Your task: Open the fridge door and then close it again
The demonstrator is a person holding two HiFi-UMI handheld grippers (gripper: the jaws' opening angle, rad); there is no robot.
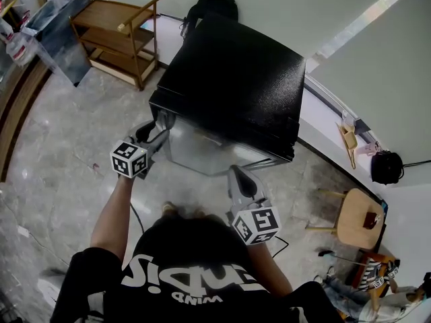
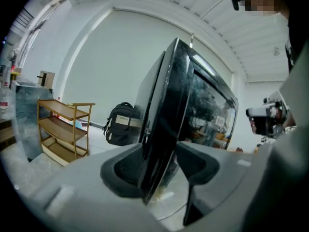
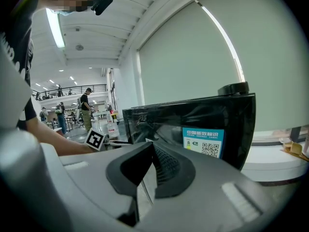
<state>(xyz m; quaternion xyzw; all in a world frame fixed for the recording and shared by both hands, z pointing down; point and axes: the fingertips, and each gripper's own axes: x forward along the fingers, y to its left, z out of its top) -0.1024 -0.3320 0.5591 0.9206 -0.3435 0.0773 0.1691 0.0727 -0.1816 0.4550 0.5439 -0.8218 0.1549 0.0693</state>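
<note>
Left gripper (image 2: 158, 170): jaws wide apart, straddling the glossy black fridge door (image 2: 166, 110) edge. Right gripper (image 3: 150, 164): ribbed jaws together, empty.

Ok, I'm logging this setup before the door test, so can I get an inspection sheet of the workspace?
Surface: glossy grey marbled floor.
Job's things: black fridge, its glass door facing the person.
Clutter: backpack behind the fridge.
Grippers: left gripper open, door's edge between its jaws; right gripper shut, empty.
Cables: black cable on the floor.
Surroundings: wooden shelf, stool.
</note>
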